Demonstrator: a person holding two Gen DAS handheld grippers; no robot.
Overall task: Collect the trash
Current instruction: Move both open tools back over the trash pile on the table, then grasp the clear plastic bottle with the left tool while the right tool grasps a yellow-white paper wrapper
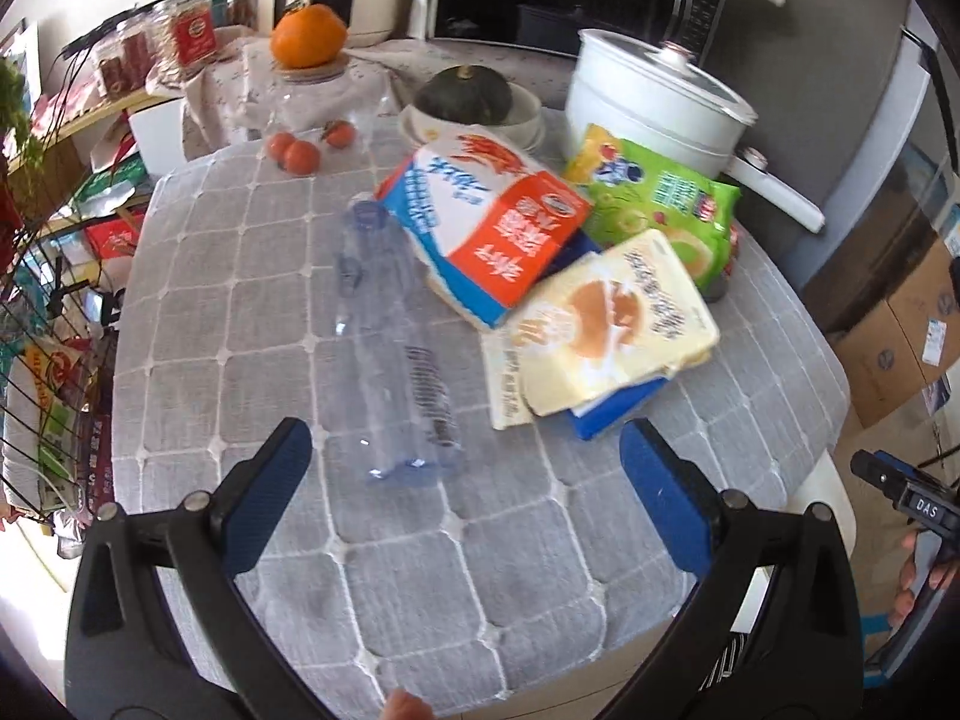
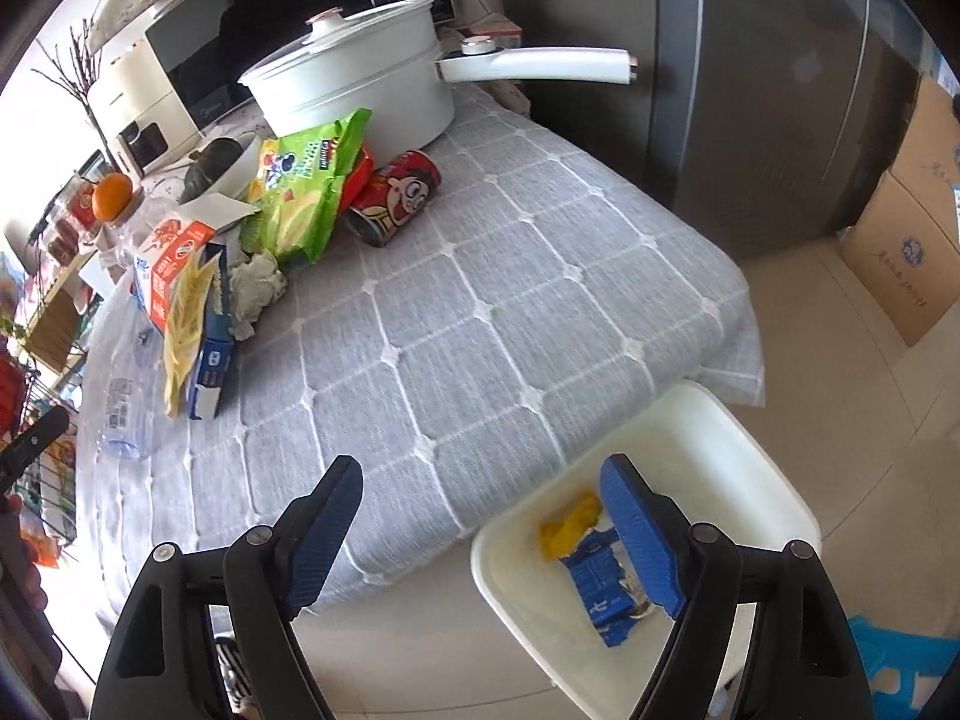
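Note:
An empty clear plastic bottle lies on the grey quilted table. My left gripper is open, just short of the bottle's base. Beside the bottle lie a red-white-blue carton, a cream wrapper on a blue box, and a green snack bag. My right gripper is open and empty above the table's near edge and a white bin on the floor. The bin holds a blue wrapper and a yellow scrap. A red can and crumpled tissue lie on the table.
A white lidded pot with a long handle, a bowl with a dark squash, an orange and small tomatoes stand at the back. A wire rack is at the left. Cardboard boxes are on the floor at the right.

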